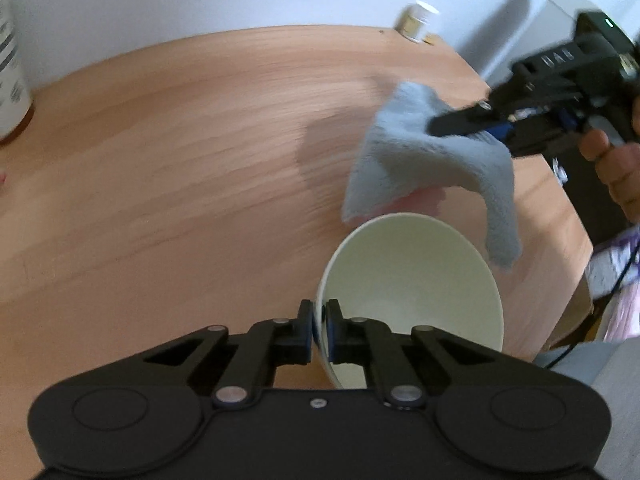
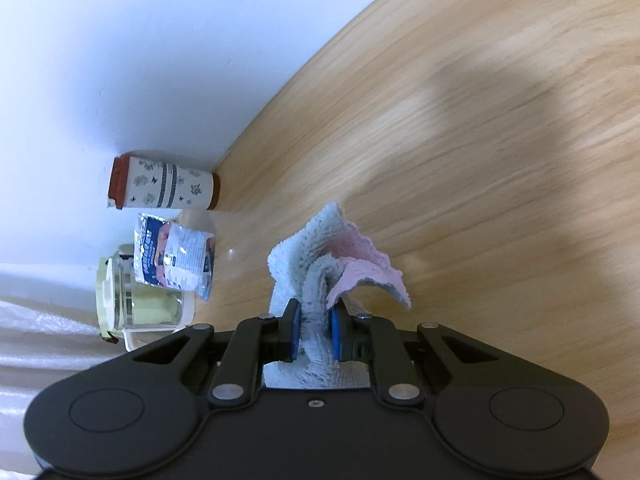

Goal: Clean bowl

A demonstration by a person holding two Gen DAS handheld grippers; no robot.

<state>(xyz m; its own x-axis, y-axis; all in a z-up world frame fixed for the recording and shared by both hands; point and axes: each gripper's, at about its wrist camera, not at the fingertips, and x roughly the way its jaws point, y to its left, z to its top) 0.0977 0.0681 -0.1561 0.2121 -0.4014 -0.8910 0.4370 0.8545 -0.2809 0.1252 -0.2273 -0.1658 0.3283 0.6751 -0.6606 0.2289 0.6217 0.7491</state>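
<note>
Left gripper clamped on near rim of the pale cream round bowl, which sits tilted over the light wooden table, mouth facing up and away toward the right gripper. Right gripper pinched shut on a bunched grey-blue terry cloth with pink underside, hanging just above the bowl's far rim, corners drooping. Patterned white canister with brown lid stands by the wall, well apart.

Light wooden desk, grain running across, set against a white wall. Standing at its far edge: white patterned canister with brown lid, clear glass jar with pale lid, foil snack packet leaning against the jar.
</note>
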